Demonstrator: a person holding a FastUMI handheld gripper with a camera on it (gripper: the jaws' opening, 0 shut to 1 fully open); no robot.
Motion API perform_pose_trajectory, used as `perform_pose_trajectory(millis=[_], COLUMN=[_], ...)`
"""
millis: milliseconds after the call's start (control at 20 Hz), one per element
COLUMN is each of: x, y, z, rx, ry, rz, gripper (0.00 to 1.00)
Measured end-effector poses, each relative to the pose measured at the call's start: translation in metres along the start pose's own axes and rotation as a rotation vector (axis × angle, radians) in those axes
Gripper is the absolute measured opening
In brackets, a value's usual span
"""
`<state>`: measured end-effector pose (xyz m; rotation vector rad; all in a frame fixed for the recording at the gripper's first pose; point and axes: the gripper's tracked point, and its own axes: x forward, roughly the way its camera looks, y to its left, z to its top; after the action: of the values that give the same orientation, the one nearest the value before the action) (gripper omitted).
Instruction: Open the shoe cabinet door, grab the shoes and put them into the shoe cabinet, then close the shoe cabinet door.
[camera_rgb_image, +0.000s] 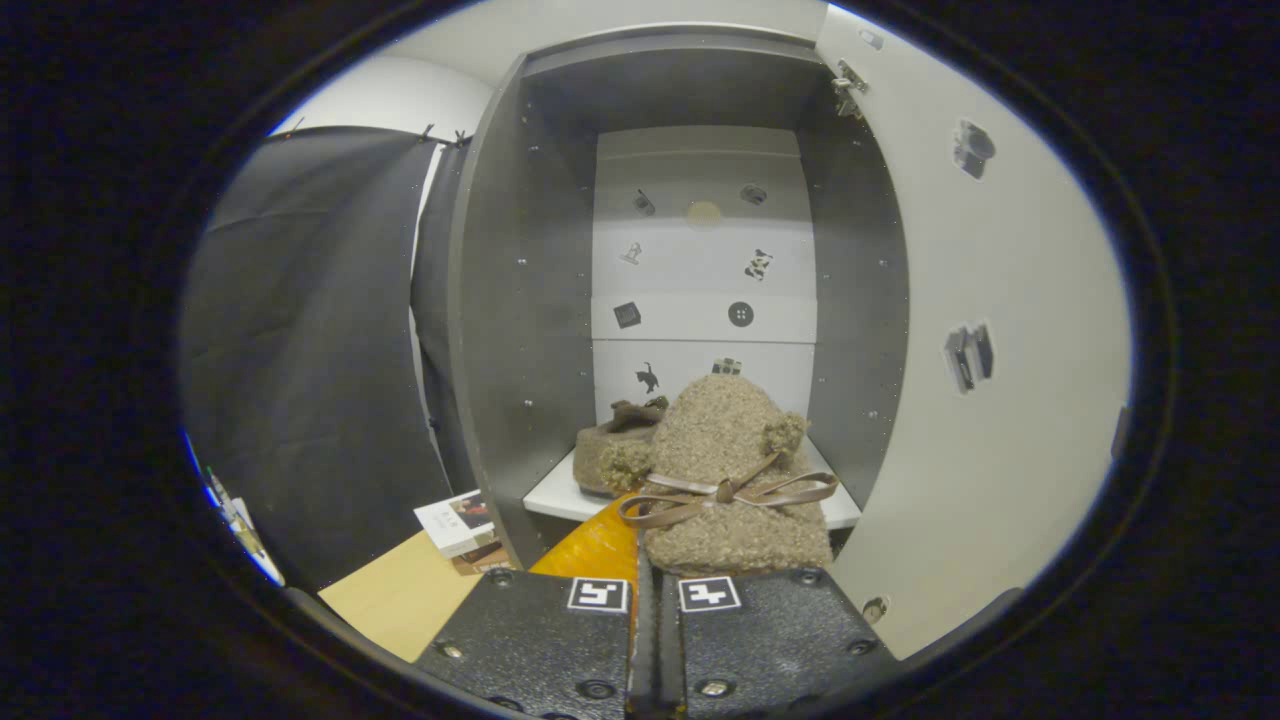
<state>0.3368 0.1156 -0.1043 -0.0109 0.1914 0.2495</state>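
The shoe cabinet (500, 300) stands open, its white door (980, 330) swung out to the right. My gripper (655, 590) is shut on a fuzzy brown shoe (730, 470) with a brown ribbon bow, held just ahead of the fingers at the front edge of the white shelf (545, 495). A second fuzzy brown shoe (612, 455) lies on that shelf, behind and left of the held one. The fingertips are hidden under the held shoe.
Stickers dot the white back panel (700, 260) and the door. A black curtain (300, 360) hangs left of the cabinet. A small box and a book (458, 522) lie on the wooden surface (400, 595) below left. Something orange (595, 548) shows under the shoe.
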Motion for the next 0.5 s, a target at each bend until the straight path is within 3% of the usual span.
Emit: perform_pose_trajectory(millis=[500], x=[0.127], y=[-0.024], z=[0.047], rx=[0.009], ry=[-0.014], rz=[-0.059], gripper=[0.06])
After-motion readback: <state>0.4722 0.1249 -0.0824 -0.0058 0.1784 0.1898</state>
